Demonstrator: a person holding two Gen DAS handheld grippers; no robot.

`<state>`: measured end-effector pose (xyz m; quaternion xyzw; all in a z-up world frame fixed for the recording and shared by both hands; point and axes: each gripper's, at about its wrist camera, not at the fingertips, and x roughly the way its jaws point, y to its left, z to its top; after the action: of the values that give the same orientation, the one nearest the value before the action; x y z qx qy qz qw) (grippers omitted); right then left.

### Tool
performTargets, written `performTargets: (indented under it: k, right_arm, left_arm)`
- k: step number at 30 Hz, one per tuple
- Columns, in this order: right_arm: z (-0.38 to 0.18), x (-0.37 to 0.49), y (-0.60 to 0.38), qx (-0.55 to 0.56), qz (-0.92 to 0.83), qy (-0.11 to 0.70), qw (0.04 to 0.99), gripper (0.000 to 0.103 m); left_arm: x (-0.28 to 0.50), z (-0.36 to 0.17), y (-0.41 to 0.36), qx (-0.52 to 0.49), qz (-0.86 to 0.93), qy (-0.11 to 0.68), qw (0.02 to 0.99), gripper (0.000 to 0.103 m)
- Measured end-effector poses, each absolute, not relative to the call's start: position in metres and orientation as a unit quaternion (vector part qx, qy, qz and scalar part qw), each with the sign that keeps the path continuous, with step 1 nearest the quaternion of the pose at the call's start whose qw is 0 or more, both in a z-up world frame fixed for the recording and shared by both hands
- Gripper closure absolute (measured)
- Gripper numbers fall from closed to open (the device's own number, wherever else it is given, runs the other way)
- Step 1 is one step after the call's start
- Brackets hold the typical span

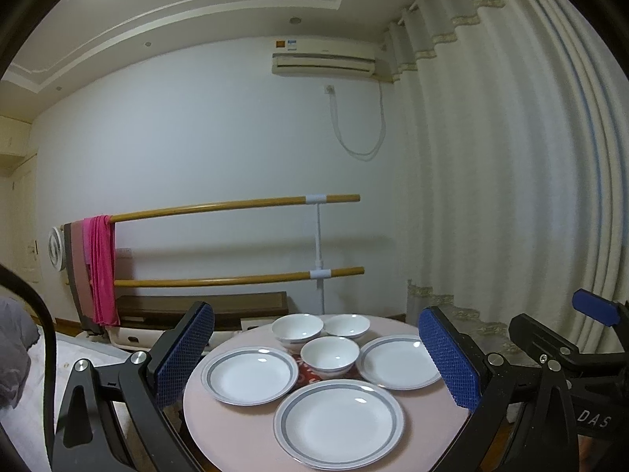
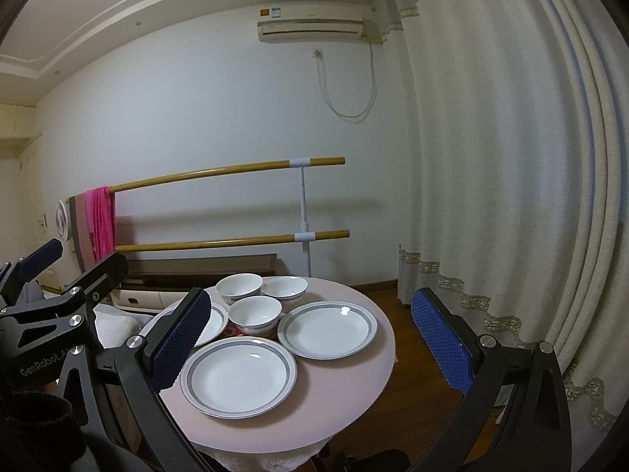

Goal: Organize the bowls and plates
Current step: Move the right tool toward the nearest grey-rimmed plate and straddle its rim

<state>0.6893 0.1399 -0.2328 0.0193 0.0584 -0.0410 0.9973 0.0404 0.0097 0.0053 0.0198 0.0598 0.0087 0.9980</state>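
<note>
A round pink table [image 1: 243, 421] [image 2: 365, 377] holds three white plates with grey rims and three white bowls. In the left wrist view the plates lie at the left [image 1: 249, 374], right [image 1: 397, 360] and front [image 1: 339, 421]. The bowls [image 1: 330, 355] [image 1: 297, 327] [image 1: 346, 325] cluster at the back centre. In the right wrist view I see the near plate [image 2: 238, 375], the right plate [image 2: 327, 329] and the bowls [image 2: 255, 314]. My left gripper [image 1: 316, 358] is open and empty above the table's near side. My right gripper [image 2: 310, 344] is open and empty too.
A wooden two-bar rail [image 1: 236, 244] with a pink cloth [image 1: 101, 267] stands by the back wall. White curtains [image 1: 511, 177] hang at the right. A bed edge [image 1: 23, 354] lies at the left. A red mat [image 1: 306, 371] shows under the bowls.
</note>
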Motion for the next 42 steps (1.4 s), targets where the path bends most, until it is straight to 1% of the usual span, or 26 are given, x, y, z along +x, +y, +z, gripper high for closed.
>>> performTargets:
  k: [12, 19, 30, 42]
  right_arm:
    - [-0.257, 0.750, 0.153, 0.014, -0.029, 0.091, 0.995, 0.000]
    - [-0.272, 0.785, 0.165, 0.000, -0.027, 0.108, 0.994, 0.000]
    - [-0.306, 0.840, 0.171, 0.004, -0.006, 0.189, 0.982, 0.000]
    - [-0.348, 0.871, 0.154, 0.009, -0.003, 0.268, 0.963, 0.000]
  left_arm:
    - [0.099, -0.019, 0.035, 0.001, 0.028, 0.087, 0.996, 0.001]
    - [0.135, -0.034, 0.054, -0.011, 0.037, 0.120, 0.992, 0.001]
    - [0.187, -0.055, 0.070, -0.013, 0.046, 0.197, 0.979, 0.001]
    - [0.230, -0.084, 0.085, -0.030, 0.023, 0.294, 0.955, 0.001]
